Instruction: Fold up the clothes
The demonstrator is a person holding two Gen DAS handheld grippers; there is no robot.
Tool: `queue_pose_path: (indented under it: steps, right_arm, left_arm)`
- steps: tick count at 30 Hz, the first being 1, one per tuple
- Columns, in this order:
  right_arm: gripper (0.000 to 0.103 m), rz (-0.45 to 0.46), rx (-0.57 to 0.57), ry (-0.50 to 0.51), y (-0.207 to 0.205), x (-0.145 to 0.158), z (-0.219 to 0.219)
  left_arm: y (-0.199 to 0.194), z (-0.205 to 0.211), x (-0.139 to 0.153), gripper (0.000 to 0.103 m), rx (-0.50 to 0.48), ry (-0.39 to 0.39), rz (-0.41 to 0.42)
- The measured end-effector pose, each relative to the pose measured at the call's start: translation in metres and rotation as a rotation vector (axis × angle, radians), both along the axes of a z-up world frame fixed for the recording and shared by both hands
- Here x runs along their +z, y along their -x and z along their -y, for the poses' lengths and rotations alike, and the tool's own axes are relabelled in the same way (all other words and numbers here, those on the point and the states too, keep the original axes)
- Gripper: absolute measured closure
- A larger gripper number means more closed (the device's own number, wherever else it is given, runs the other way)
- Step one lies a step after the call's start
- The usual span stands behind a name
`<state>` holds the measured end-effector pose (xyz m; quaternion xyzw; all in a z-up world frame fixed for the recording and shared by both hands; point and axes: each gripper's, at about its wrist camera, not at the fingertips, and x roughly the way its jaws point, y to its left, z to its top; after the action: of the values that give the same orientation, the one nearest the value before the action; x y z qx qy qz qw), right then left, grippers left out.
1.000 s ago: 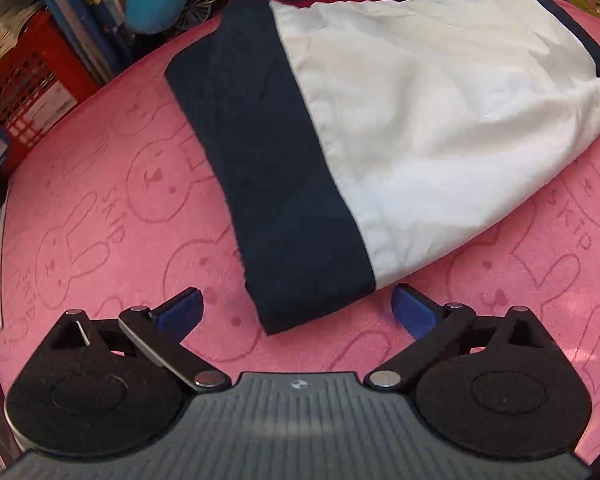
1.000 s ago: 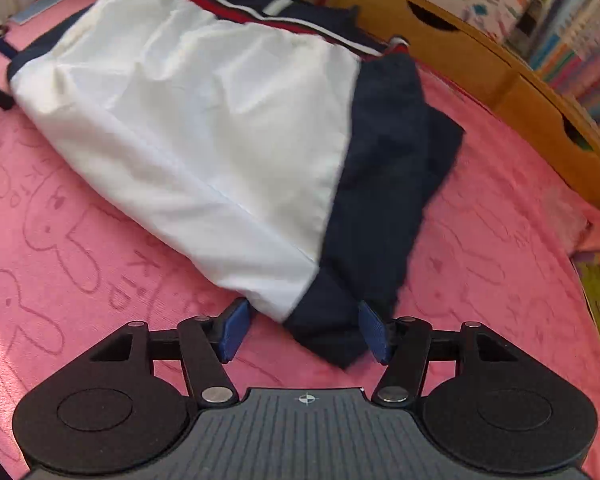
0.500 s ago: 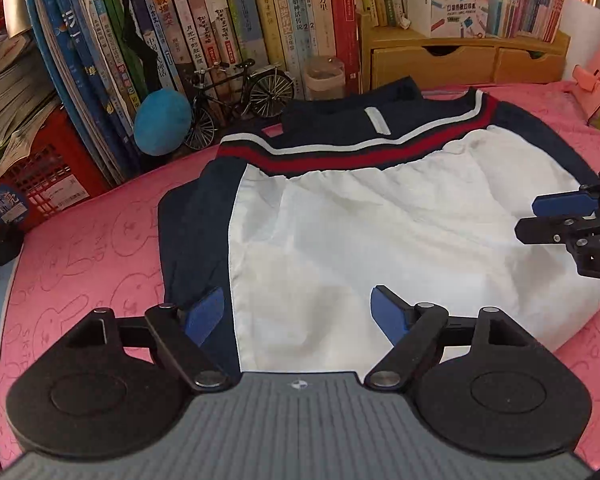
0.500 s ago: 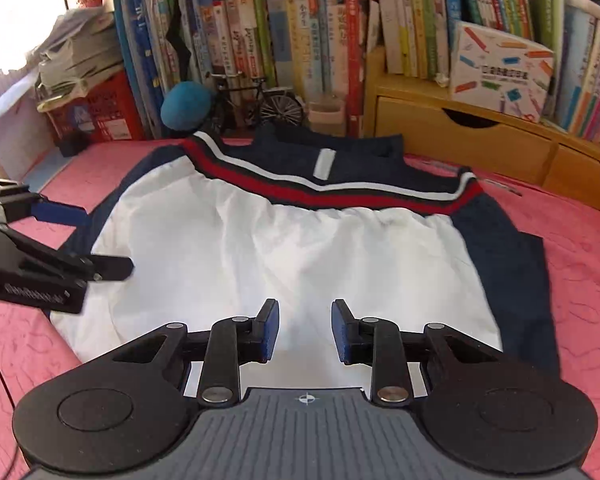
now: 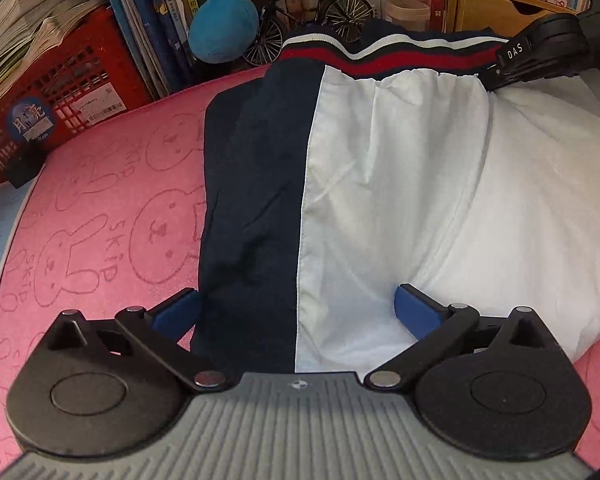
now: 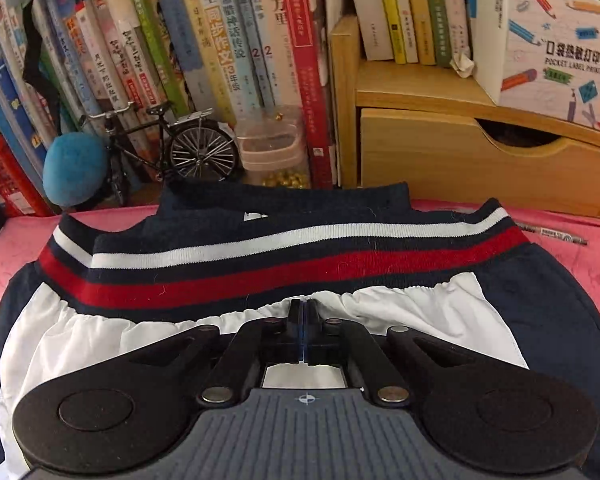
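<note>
Lay flat on the pink mat (image 5: 100, 208) — jacket (image 5: 400, 184) with its striped hem (image 6: 284, 264) far-side, long axis side to side; spread and widening over its near edge, left gripper (image 5: 296, 308), nothing pinched; fully closed just short of that hem, right gripper (image 6: 305, 312) — whether on cloth, unclear.

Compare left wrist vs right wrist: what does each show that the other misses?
Left wrist only: the left hand-held gripper, jaws opening, straddling the jacket's navy-white seam; the red crate; the right hand-held gripper seen from outside near the striped hem.

Right wrist only: the right hand-held gripper shut, at the gathered white fabric below the hem; the jacket's navy collar; a pen; the full wooden drawer.

Both: the jacket, pink mat, toy bicycle, blue ball, books.
</note>
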<state>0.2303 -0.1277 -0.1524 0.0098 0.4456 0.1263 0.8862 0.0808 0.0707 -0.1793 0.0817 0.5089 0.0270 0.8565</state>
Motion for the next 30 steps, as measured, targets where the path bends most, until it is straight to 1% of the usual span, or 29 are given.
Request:
queue_pose_path:
  steps: [1, 2, 4, 5, 6, 7, 8, 9, 11, 12, 13, 14, 15, 16, 17, 18, 20, 21, 22, 23, 25, 26, 28, 29, 30]
  right_arm:
    - [0.092, 0.028, 0.031, 0.004, 0.009, 0.005, 0.000]
    - [0.086, 0.058, 0.063, 0.008, 0.018, 0.011, 0.000]
    - [0.048, 0.131, 0.097, 0.016, 0.048, 0.022, 0.007]
    - [0.043, 0.140, 0.099, 0.005, 0.060, 0.022, 0.012]
    - [0.042, 0.147, 0.101, -0.006, 0.073, 0.021, 0.017]
    - [0.044, 0.147, 0.079, 0.005, 0.085, 0.019, 0.026]
    - [0.044, 0.146, 0.056, 0.018, 0.097, 0.016, 0.035]
    - [0.047, 0.139, 0.005, 0.074, 0.112, 0.009, 0.049]
    - [0.056, 0.094, -0.094, 0.161, 0.140, -0.009, 0.087]
    - [0.056, 0.073, -0.117, 0.161, 0.158, -0.016, 0.108]
    - [0.056, 0.051, -0.132, 0.207, 0.170, -0.016, 0.120]
    - [0.056, 0.035, -0.123, 0.249, 0.178, -0.012, 0.126]
    - [0.056, 0.020, -0.114, 0.292, 0.187, -0.007, 0.130]
    - [0.056, 0.023, -0.119, 0.293, 0.189, 0.001, 0.130]
    - [0.056, 0.028, -0.126, 0.293, 0.192, 0.010, 0.129]
    - [0.055, 0.058, -0.126, 0.255, 0.191, 0.019, 0.125]
    - [0.053, 0.126, -0.101, 0.200, 0.176, 0.034, 0.106]
    - [0.053, 0.161, -0.079, 0.166, 0.164, 0.039, 0.093]
    - [0.053, 0.191, -0.063, 0.120, 0.151, 0.041, 0.083]
    - [0.053, 0.210, -0.052, 0.082, 0.137, 0.038, 0.071]
    - [0.053, 0.233, -0.023, 0.009, 0.096, 0.029, 0.047]
    - [0.053, 0.230, -0.017, 0.000, 0.083, 0.023, 0.041]
    - [0.053, 0.204, -0.021, 0.041, 0.061, 0.005, 0.039]
    - [0.053, 0.188, -0.030, 0.059, 0.057, -0.007, 0.048]
    - [0.053, 0.176, -0.025, 0.046, 0.057, -0.017, 0.061]
  left_arm:
    - [0.000, 0.000, 0.005, 0.010, 0.016, -0.008, -0.001]
    - [0.002, 0.002, 0.016, 0.012, 0.041, -0.014, 0.024]
    - [0.003, 0.002, 0.038, 0.013, 0.071, 0.012, 0.117]
    - [0.000, 0.004, 0.044, 0.011, 0.072, 0.030, 0.154]
    - [-0.006, 0.009, 0.045, 0.008, 0.066, 0.012, 0.171]
    - [-0.013, 0.014, 0.045, 0.009, 0.060, -0.011, 0.185]
    - [-0.023, 0.019, 0.036, 0.009, 0.055, -0.065, 0.175]
    - [-0.026, 0.015, 0.026, 0.008, 0.057, -0.079, 0.159]
    - [-0.034, 0.008, 0.007, 0.007, 0.062, -0.106, 0.128]
    - [-0.034, 0.003, 0.007, 0.003, 0.071, -0.096, 0.130]
    - [-0.034, -0.002, 0.007, 0.002, 0.080, -0.089, 0.131]
    - [-0.035, -0.004, 0.011, 0.003, 0.086, -0.098, 0.121]
    - [-0.035, -0.003, 0.018, 0.007, 0.091, -0.117, 0.118]
    - [-0.035, -0.001, 0.027, 0.011, 0.087, -0.123, 0.127]
    - [-0.034, 0.001, 0.035, 0.011, 0.078, -0.116, 0.147]
    - [-0.036, 0.007, 0.042, 0.010, 0.061, -0.106, 0.175]
    - [-0.041, 0.019, 0.056, 0.009, 0.027, -0.086, 0.230]
    - [-0.049, 0.023, 0.057, 0.009, 0.015, -0.087, 0.241]
    - [-0.059, 0.026, 0.053, 0.009, 0.012, -0.084, 0.236]
    - [-0.069, 0.029, 0.048, 0.009, 0.008, -0.080, 0.232]
    - [-0.087, 0.035, 0.039, 0.010, 0.002, -0.076, 0.223]
    - [-0.094, 0.034, 0.031, 0.010, -0.001, -0.095, 0.212]
    - [-0.104, 0.028, 0.016, 0.008, -0.001, -0.141, 0.181]
    - [-0.104, 0.021, 0.012, 0.006, -0.007, -0.144, 0.181]
    - [-0.105, 0.015, 0.007, 0.003, -0.013, -0.146, 0.181]
